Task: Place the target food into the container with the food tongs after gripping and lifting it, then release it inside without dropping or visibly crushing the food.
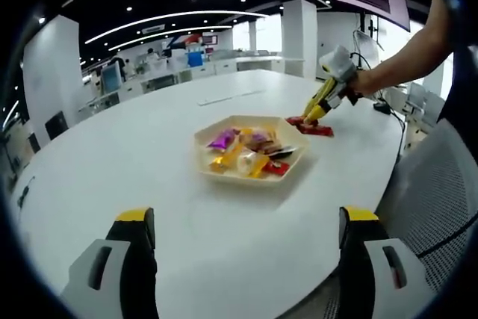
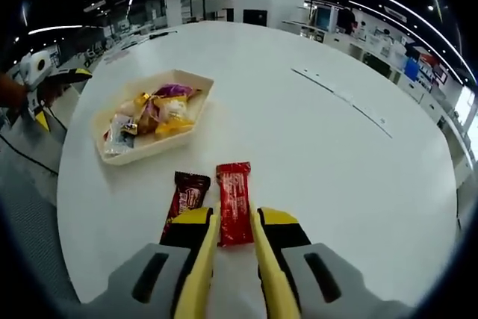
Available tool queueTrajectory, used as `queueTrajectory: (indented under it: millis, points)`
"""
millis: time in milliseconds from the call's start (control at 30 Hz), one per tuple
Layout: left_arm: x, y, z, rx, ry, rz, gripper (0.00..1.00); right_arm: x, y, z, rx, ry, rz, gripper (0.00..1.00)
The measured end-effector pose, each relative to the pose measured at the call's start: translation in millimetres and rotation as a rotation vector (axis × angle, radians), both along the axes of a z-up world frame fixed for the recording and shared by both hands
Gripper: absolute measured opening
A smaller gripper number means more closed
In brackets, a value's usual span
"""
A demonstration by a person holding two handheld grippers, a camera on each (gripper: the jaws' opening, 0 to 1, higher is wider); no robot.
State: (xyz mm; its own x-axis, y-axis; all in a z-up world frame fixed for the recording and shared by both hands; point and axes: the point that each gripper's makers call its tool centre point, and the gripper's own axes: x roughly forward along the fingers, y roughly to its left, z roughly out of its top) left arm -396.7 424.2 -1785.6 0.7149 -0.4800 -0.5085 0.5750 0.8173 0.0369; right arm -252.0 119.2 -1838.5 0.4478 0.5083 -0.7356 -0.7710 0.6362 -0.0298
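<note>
A red snack packet (image 2: 234, 188) lies flat on the white table. My right gripper (image 2: 234, 218) is shut on its near end, one jaw against each long edge. A dark brown packet (image 2: 187, 193) lies just left of it, beside the left jaw. A cream tray (image 2: 142, 155) with several wrapped snacks (image 2: 160, 110) sits farther off to the left. In the left gripper view the same tray (image 1: 250, 178) is at the centre, and the right gripper (image 1: 320, 113), held by a hand, tips down onto the red packets (image 1: 312, 129) beyond it. My left gripper (image 1: 246, 218) hangs open over bare table.
The round white table (image 2: 321, 155) has wide bare room to the right of the packets. Its edge (image 1: 388, 155) curves close by the person's arm (image 1: 403, 57). A mesh chair (image 1: 441, 199) stands beside it. Desks and pillars stand far behind.
</note>
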Motion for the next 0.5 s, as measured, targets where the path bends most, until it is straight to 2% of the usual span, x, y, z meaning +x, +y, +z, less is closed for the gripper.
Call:
queueTrajectory:
  millis: [200, 267, 333, 500]
  points:
    - [0.0, 0, -0.6, 0.001, 0.001, -0.002, 0.99, 3, -2, 3.6, 0.012, 0.003, -0.014, 0.22]
    - [0.0, 0, -0.5, 0.001, 0.001, -0.002, 0.99, 1, -1, 3.3, 0.02, 0.019, -0.005, 0.22]
    - [-0.3, 0, -1.0, 0.004, 0.003, -0.002, 0.99, 0, -1, 4.5, 0.003, 0.01, 0.011, 0.22]
    - [-1.1, 0, -1.7, 0.0, 0.007, -0.006, 0.99, 3, -3, 15.3, -0.002, 0.007, 0.009, 0.23]
